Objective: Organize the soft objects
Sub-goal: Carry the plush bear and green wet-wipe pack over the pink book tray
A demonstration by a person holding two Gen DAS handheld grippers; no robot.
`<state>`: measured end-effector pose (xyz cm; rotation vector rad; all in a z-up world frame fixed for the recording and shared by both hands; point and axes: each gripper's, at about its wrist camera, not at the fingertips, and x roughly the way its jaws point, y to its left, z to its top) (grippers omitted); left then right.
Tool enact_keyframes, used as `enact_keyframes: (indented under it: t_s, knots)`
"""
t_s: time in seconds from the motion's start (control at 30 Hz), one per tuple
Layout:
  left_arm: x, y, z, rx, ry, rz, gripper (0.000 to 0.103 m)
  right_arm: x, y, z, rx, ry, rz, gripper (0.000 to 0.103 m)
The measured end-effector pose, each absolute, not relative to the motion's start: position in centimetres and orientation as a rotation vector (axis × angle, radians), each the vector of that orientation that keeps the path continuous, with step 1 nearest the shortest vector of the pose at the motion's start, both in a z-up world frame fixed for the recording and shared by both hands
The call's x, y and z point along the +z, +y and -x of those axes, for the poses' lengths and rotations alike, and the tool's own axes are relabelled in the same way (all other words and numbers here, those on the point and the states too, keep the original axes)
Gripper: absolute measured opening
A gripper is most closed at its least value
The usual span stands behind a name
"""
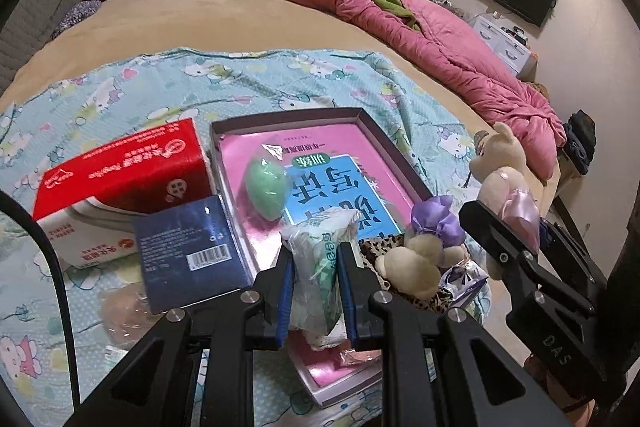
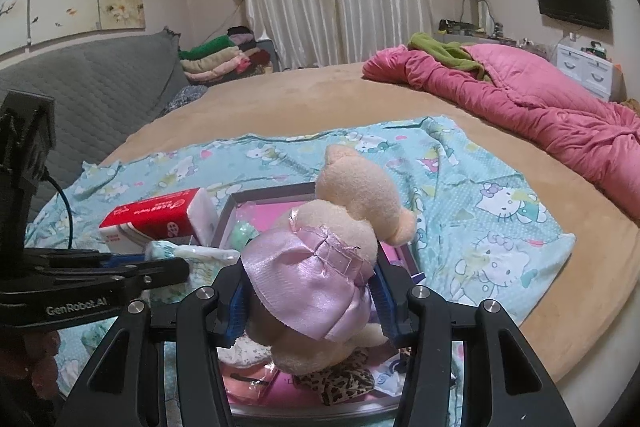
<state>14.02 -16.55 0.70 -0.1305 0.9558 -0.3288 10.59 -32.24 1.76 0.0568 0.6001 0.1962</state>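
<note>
Where the box lies, green egg inside.

Your left gripper reaches up from the bottom centre of its own view, angled downward, its two blue-padded fingers pressed narrowly on a tissue pack. In the right wrist view it enters from the left edge, lying roughly level. Your right gripper rises from the bottom centre of its view, jaws set wider and clamped on a plush bear. In the left view it slants in from the lower right.
</note>
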Motion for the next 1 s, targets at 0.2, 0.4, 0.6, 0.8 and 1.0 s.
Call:
enact_keyframes:
  t_s: [0.2,0.4,0.6,0.8,1.0]
  knots:
    - [0.1,-17.1,-15.1,-0.334,0.978,0.131,0.021,1.1,-32.1,-10.9,0.207,0.626,-0.052,0.053]
    - [-1.0,-17.7,-16.2,-0.333,1.009,0.116,0.021,0.8,-31.7,-11.1,0.220,0.638,-0.036,0.053]
    - [-1.9,-18.3,-16.9,-0.331,1.017,0.092,0.021,0.2,-31.6,-11.4,0.223,0.661,-0.029,0.053]
    - [-2.4,-18.4,-17.4,-0.333,1.031,0.084,0.021,-0.1,-31.8,-11.9,0.218,0.674,-0.038,0.053]
    - [-2.9,-18.5,-18.2,-0.337,1.045,0.077,0.021,-0.6,-31.3,-12.2,0.221,0.698,-0.018,0.053]
